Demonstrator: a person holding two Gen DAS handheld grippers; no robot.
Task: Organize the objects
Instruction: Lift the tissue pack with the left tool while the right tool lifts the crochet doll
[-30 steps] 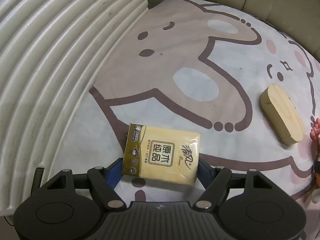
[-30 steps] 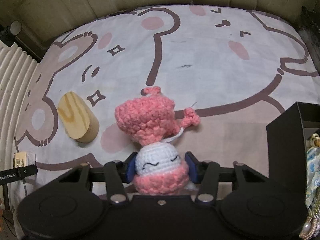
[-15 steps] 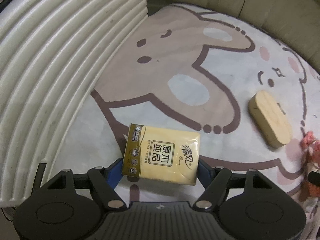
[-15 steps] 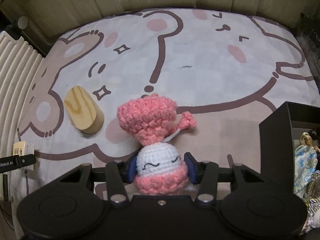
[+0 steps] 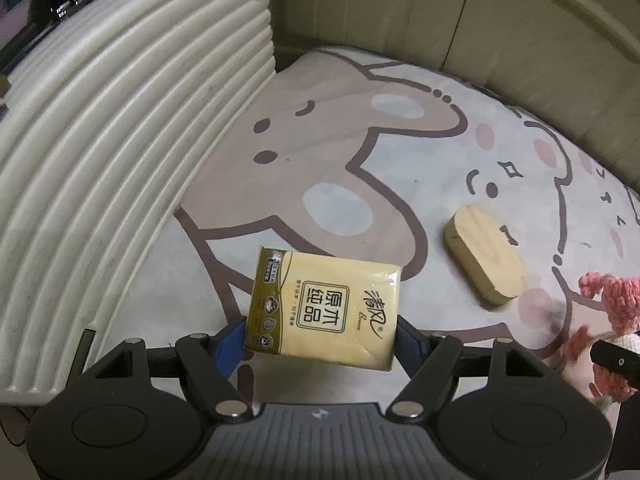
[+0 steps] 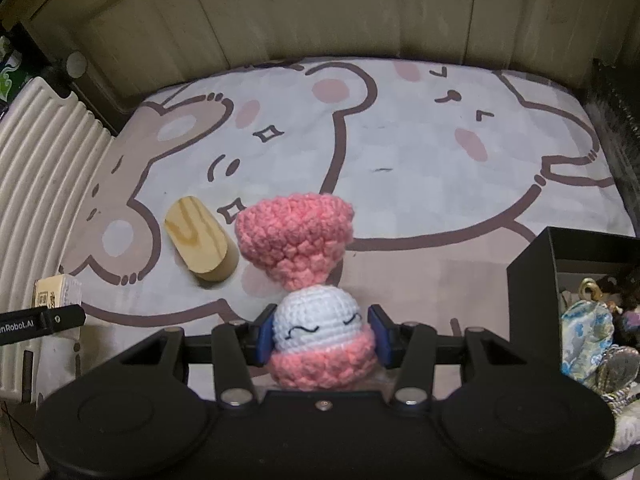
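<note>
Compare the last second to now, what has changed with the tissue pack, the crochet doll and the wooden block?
Both grippers have risen: the mat looks farther away. The left gripper lifts the tissue pack, the right gripper lifts the crochet doll. Both grips are unchanged. The wooden block stays where it lay, and the black box is unmoved.
</note>
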